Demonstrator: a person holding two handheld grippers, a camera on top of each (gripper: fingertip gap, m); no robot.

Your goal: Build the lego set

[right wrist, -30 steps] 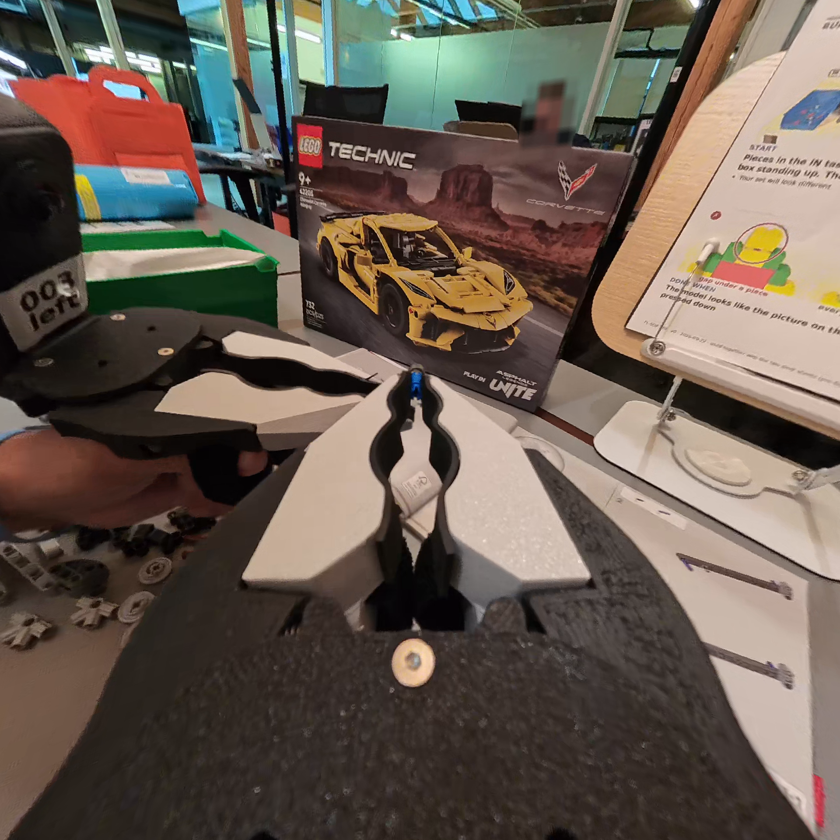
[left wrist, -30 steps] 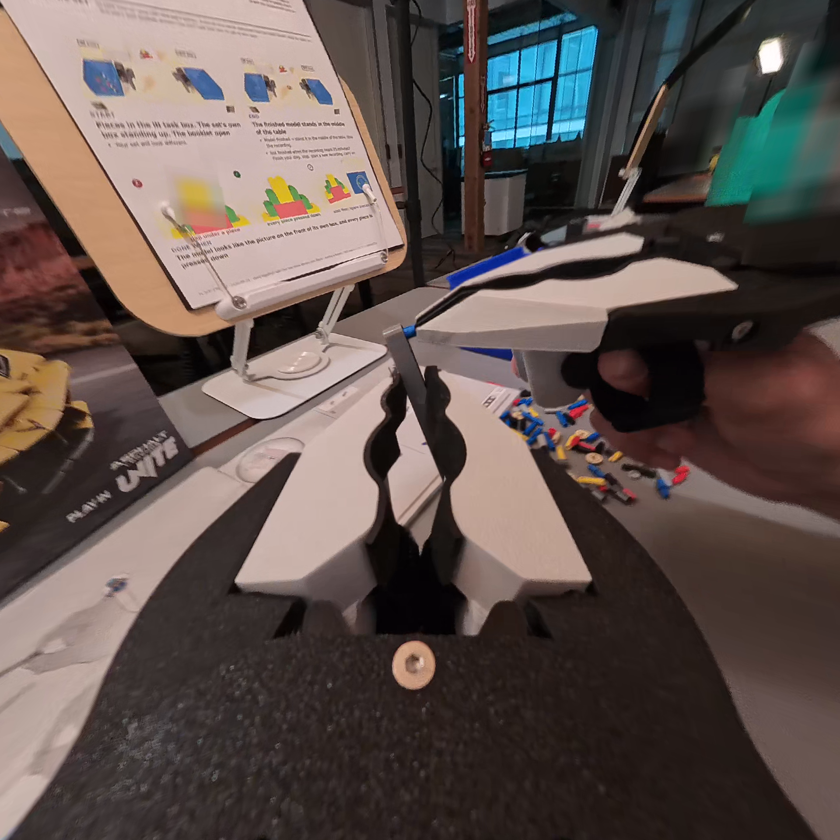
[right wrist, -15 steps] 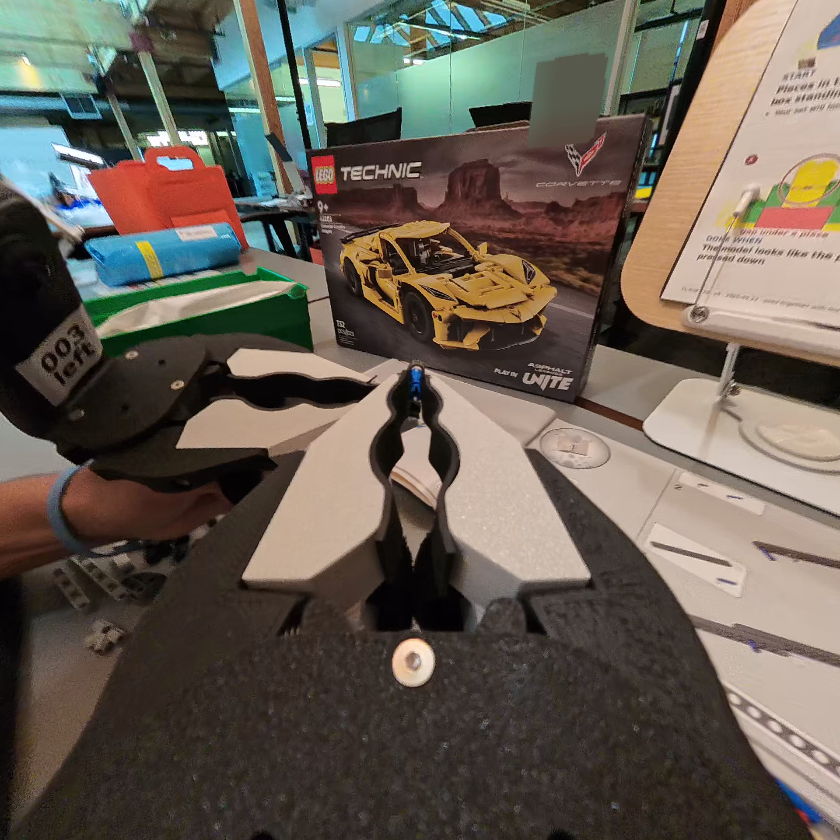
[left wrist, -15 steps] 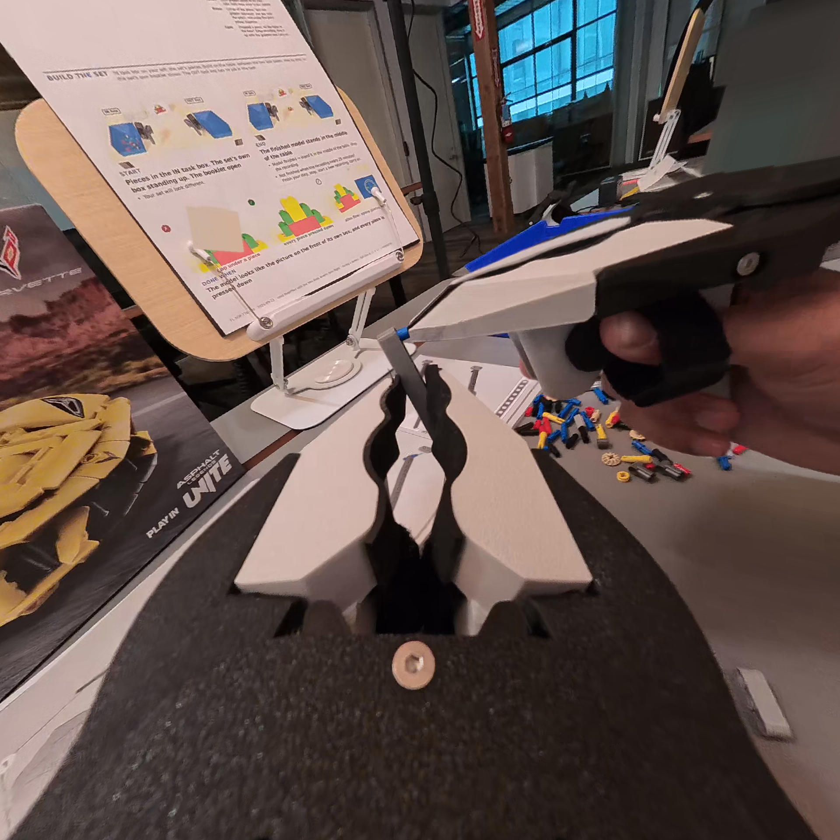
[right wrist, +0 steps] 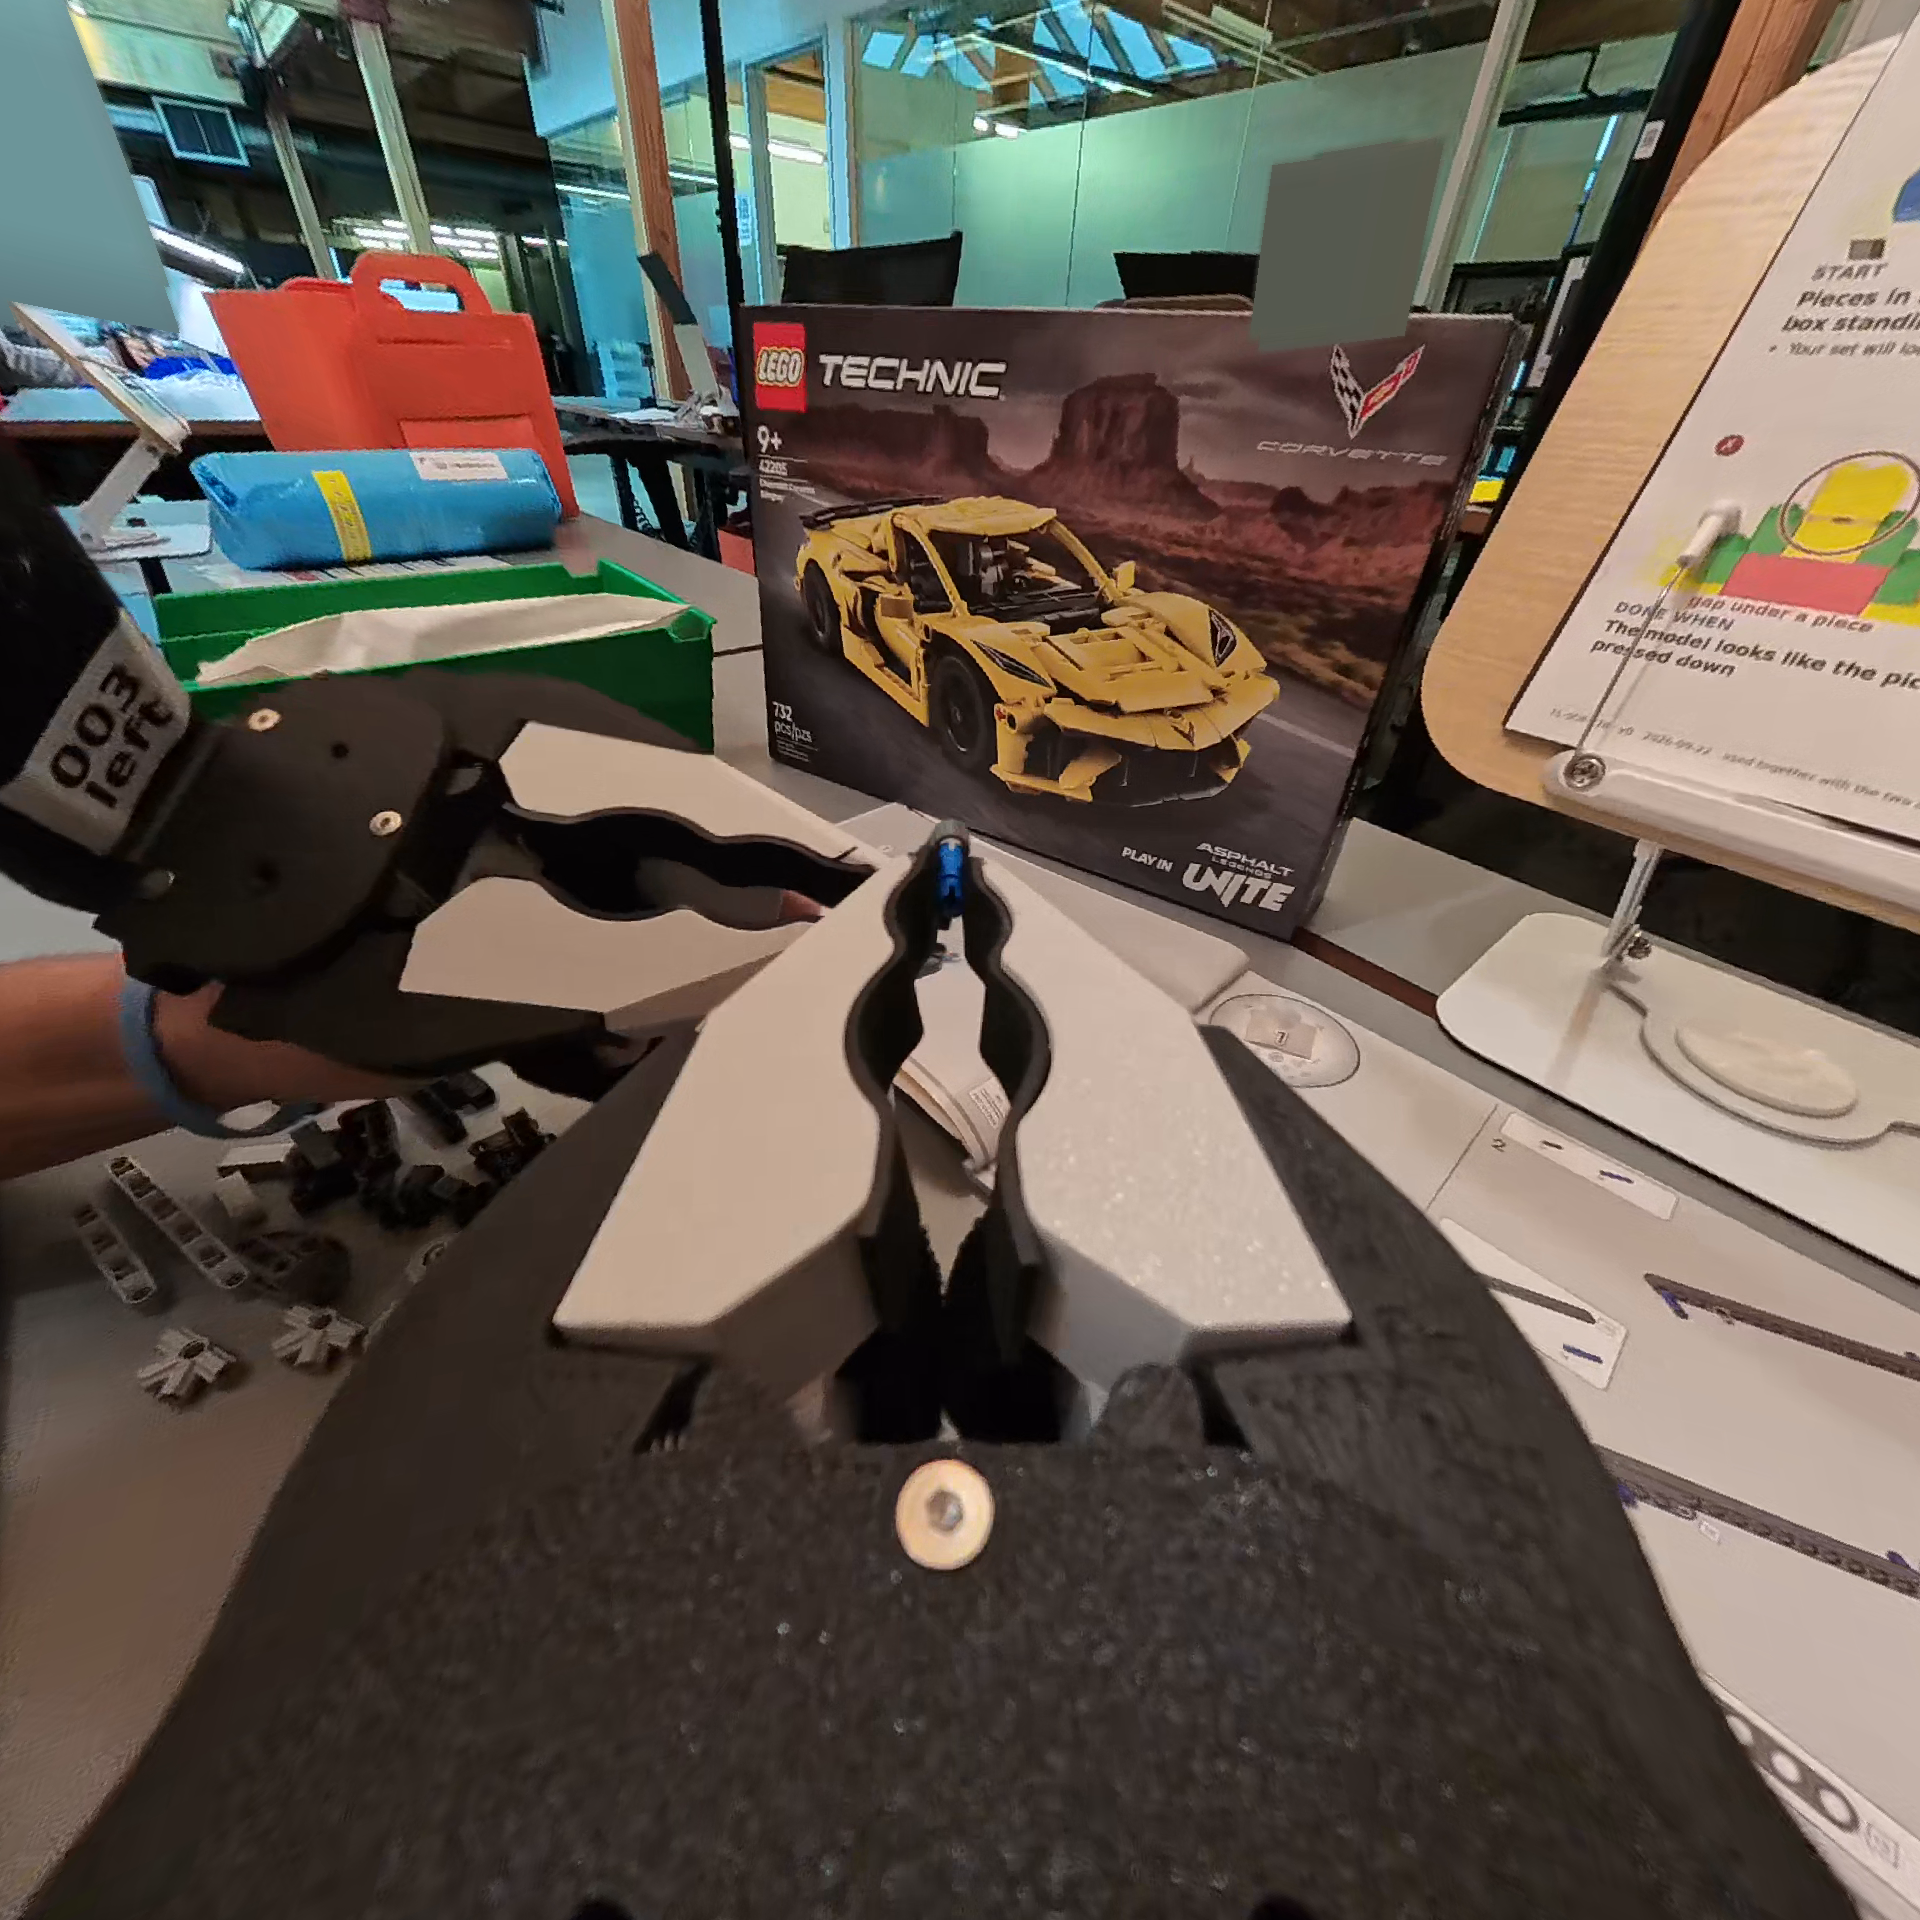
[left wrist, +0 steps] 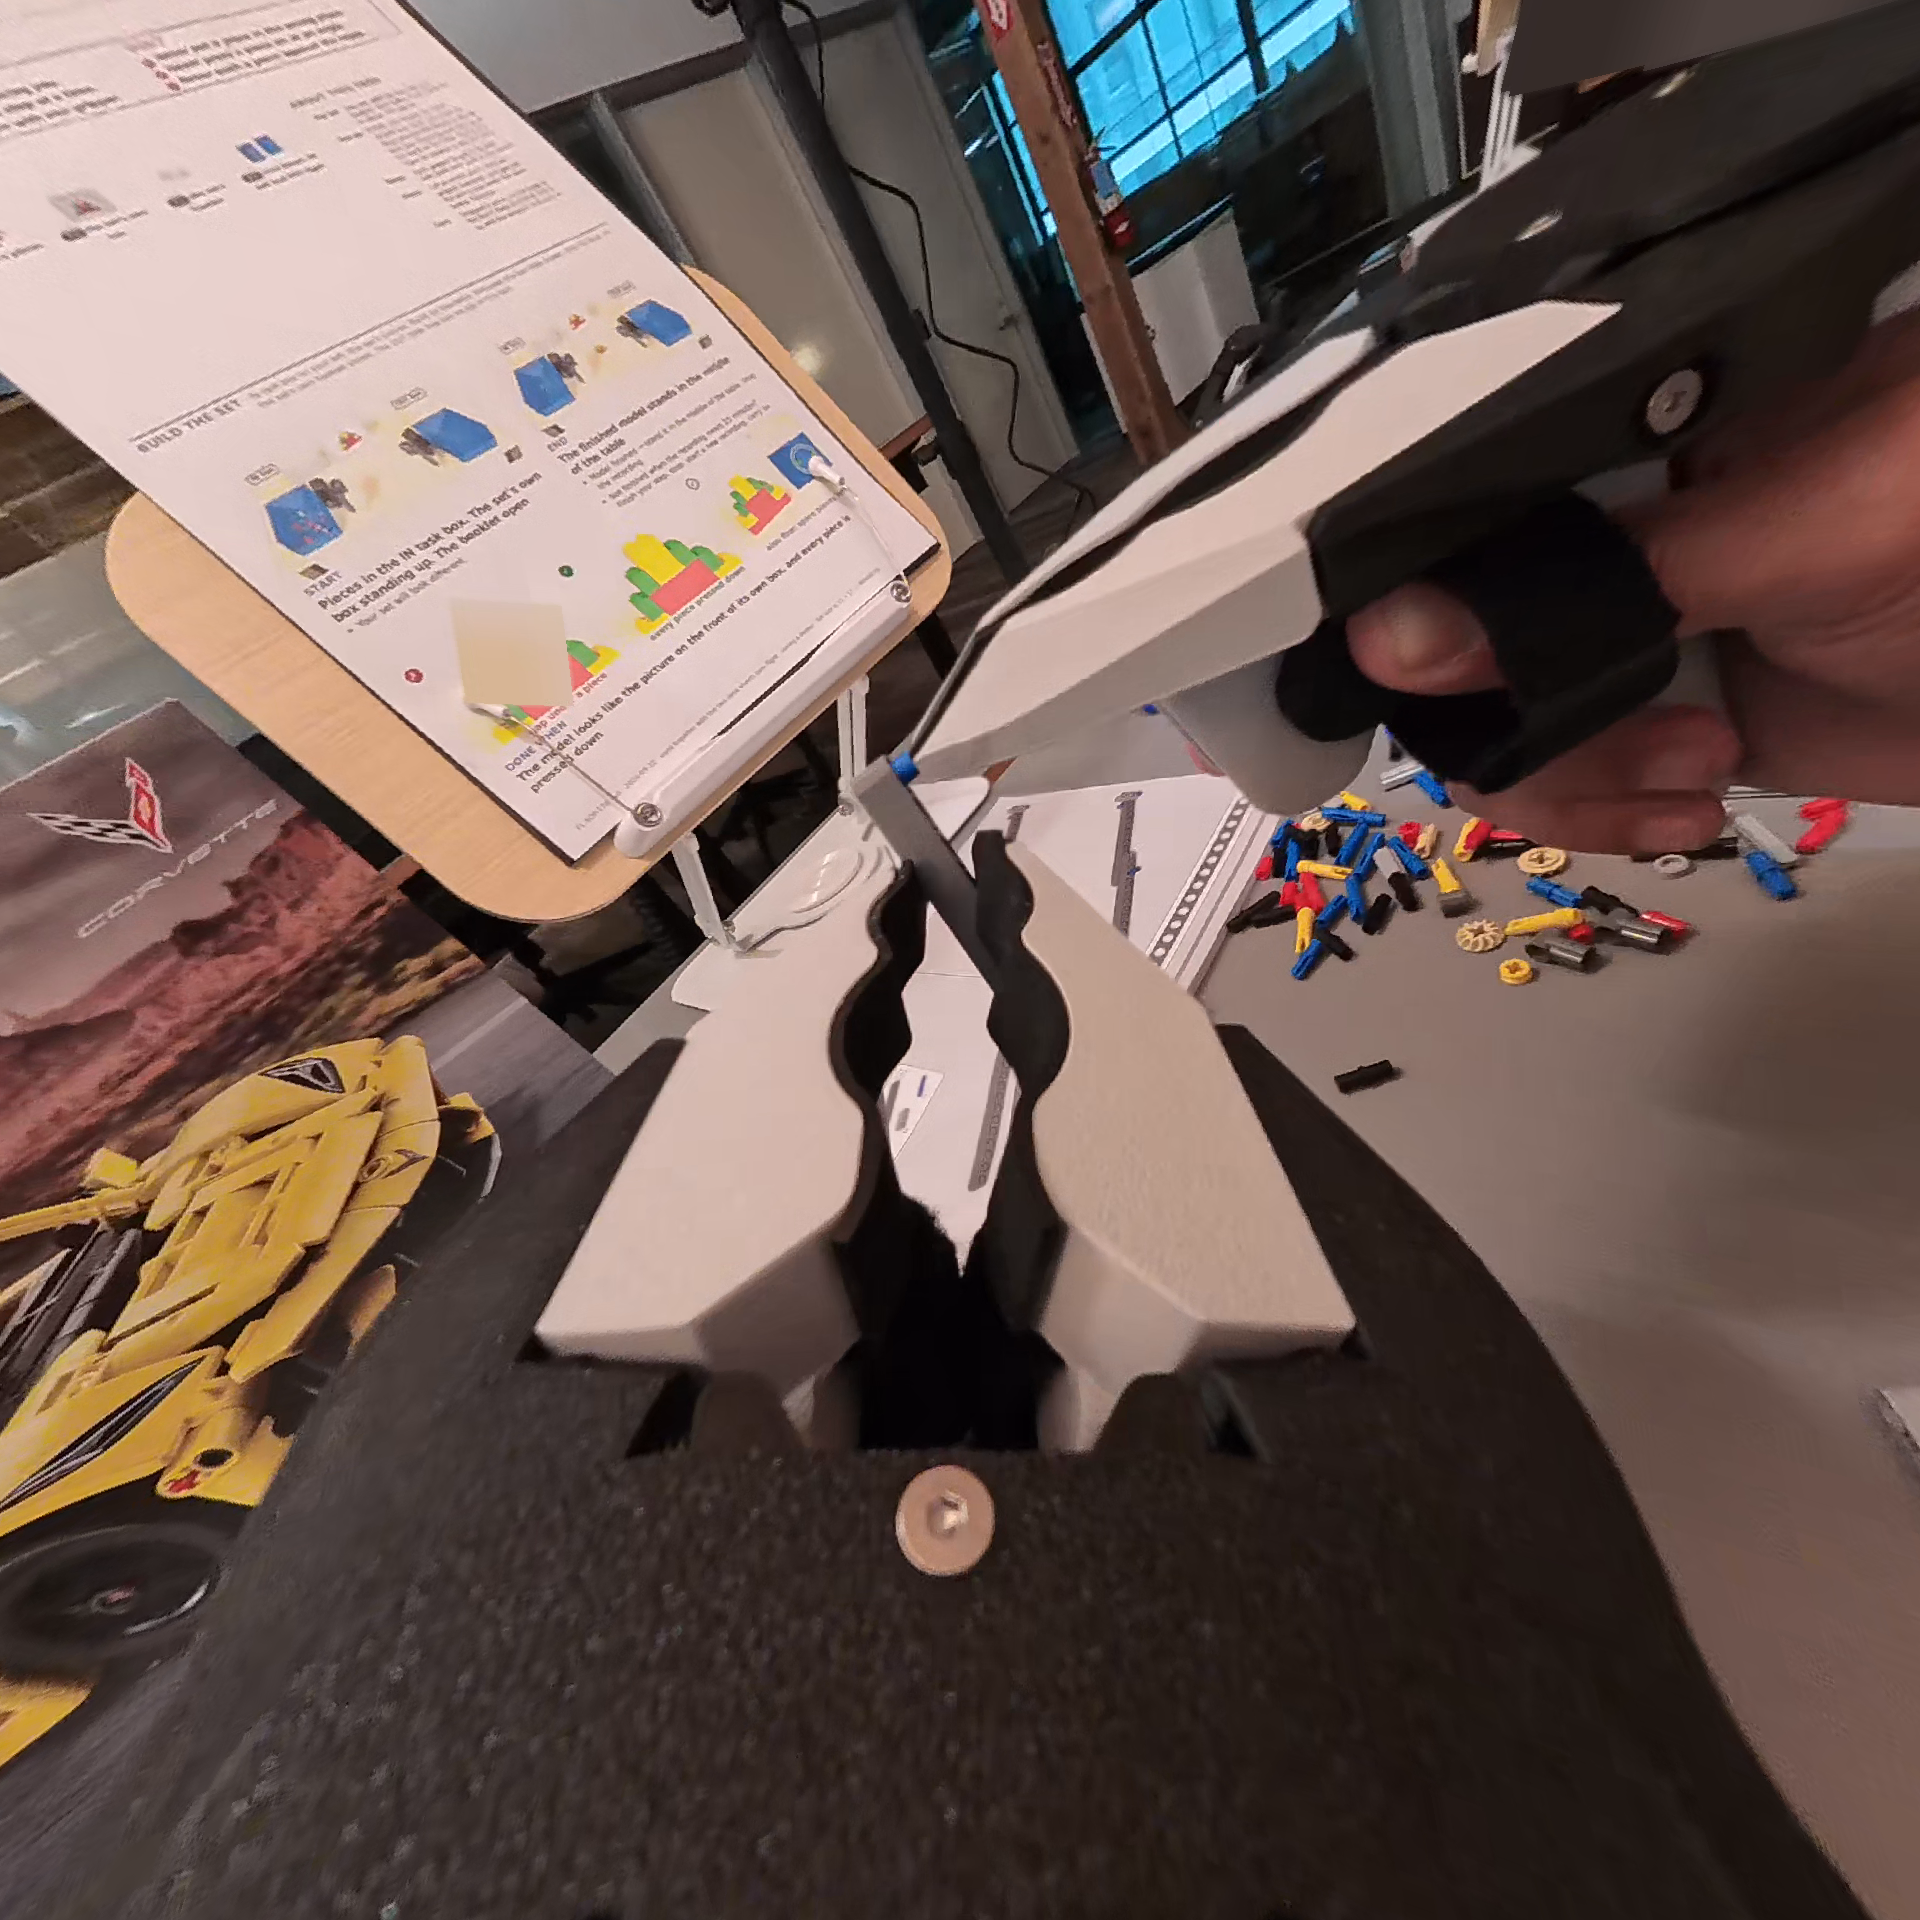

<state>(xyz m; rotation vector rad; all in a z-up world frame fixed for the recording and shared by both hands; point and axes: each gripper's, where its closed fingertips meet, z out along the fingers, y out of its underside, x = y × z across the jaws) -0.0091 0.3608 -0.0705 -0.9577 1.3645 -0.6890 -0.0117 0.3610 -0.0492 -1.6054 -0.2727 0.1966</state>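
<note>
2 grippers meet above the desk point(left wrist: 1662, 1195): the left gripper point(left wrist: 940, 883) has its jaws clamped on a grey beam point(left wrist: 925, 842), the right gripper point(right wrist: 948, 883) has its jaws clamped on a blue pin point(right wrist: 948, 868) touching the beam's tip. Loose pieces point(left wrist: 1455, 894) lie nearby.

A large open-plan industrial workspace: exposed timber posts point(left wrist: 1081, 208) at one o'clock, tall factory windows point(left wrist: 1174, 94) beyond, glass partitions point(right wrist: 1039, 156) at twelve, and further worktables point(right wrist: 125, 416) at ten.
</note>
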